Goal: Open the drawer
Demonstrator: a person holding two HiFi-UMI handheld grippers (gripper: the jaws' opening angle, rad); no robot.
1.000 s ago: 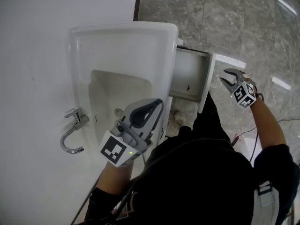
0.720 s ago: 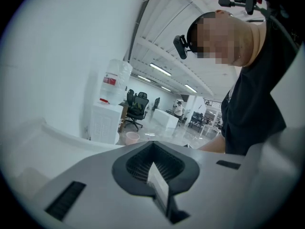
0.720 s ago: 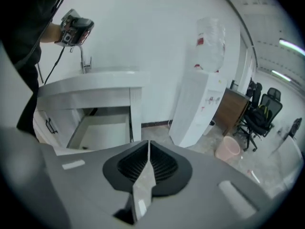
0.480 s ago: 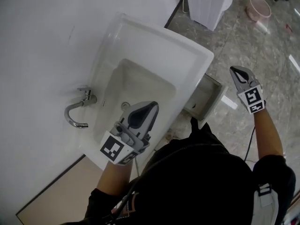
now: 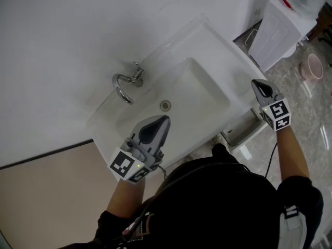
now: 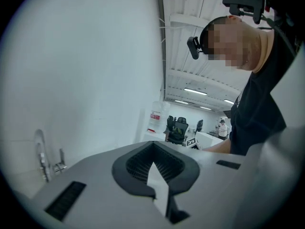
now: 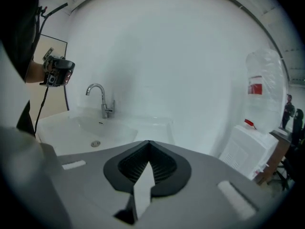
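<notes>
**Drawer** [image 5: 243,133]: one. It is located under the front right corner of the sink [image 5: 199,40] and stands pulled out, so that part of its pale box is seen past the sink's edge, over the marbled floor [image 5: 311,113]. It is recorded in the head view only; neither gripper view takes it in. Its far end is covered by the sink.

**Left hand-held gripper** [image 5: 160,120]: one. It is held over the sink's front left edge. In its own view the jaws are seen closed tip to tip, with nothing between them.

**Right hand-held gripper** [image 5: 258,85]: one. It is held at the sink's right edge, above the drawer in the picture and not on it. Its jaws are likewise closed and empty.

**Sink fittings:** one curved tap [image 5: 124,84] and one drain [image 5: 165,105]. Both are shown in the head view and in the right gripper view. Only the tap is caught in the left gripper view, at the far left.

**Seen in the left gripper view only:** the person's head with a camera mounted on it, ceiling lights, and dark office chairs [image 6: 178,128] in the room beyond.

**Seen in the right gripper view only:** the left hand-held gripper from the side, with a cable hanging from it.

**Other:** one water dispenser [image 5: 280,32] beside the sink and one pink bowl [image 5: 314,66] on the floor.
</notes>
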